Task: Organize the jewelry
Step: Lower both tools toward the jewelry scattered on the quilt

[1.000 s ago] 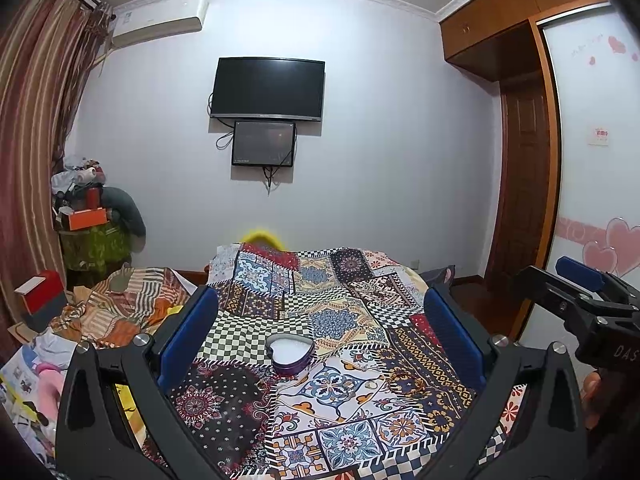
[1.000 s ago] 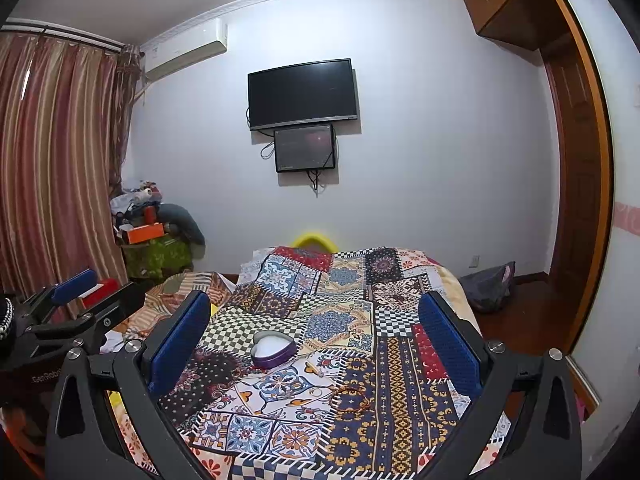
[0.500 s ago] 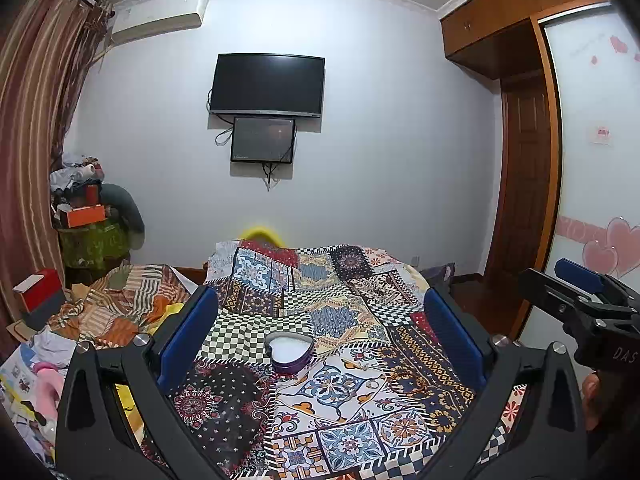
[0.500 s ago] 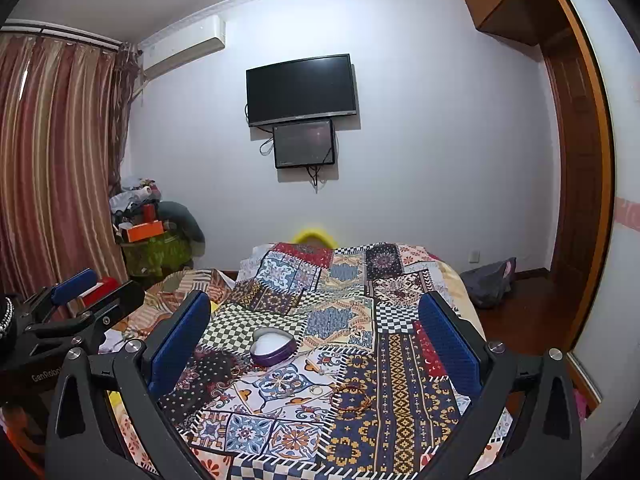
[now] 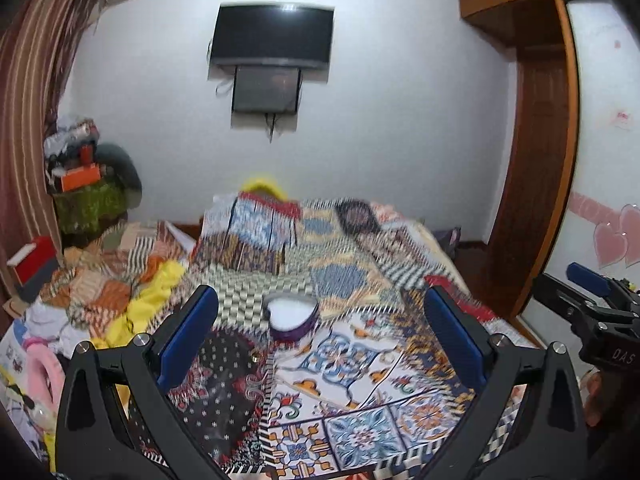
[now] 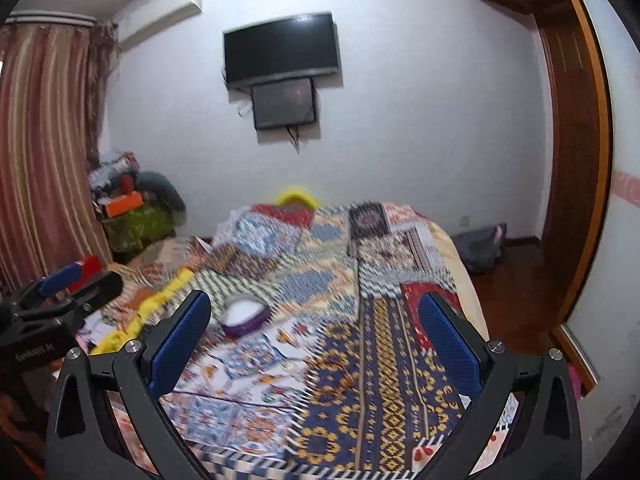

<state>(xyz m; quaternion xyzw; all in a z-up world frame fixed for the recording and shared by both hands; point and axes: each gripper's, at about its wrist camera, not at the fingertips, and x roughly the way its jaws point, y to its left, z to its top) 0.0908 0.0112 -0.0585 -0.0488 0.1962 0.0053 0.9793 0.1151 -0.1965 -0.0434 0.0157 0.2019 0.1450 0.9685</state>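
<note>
A small heart-shaped purple box (image 5: 291, 317) with a white inside sits open on the patchwork bedspread (image 5: 360, 364). It also shows in the right wrist view (image 6: 245, 315). My left gripper (image 5: 320, 334) is open and empty, held above the bed with the box ahead between its fingers. My right gripper (image 6: 314, 338) is open and empty, to the right of the box. A thin ring-shaped piece lies on the spread (image 6: 347, 380), blurred. Each gripper shows at the edge of the other's view.
A pile of clothes and a yellow cloth (image 5: 148, 300) lies on the bed's left side. A TV (image 5: 274, 36) hangs on the far wall. A cluttered stand (image 5: 86, 196) is at the left, a wooden door (image 6: 576, 184) at the right.
Both cameras have tipped downward and moved closer to the bed, so the box sits nearer the fingers. The views are motion-blurred. Both grippers stay open.
</note>
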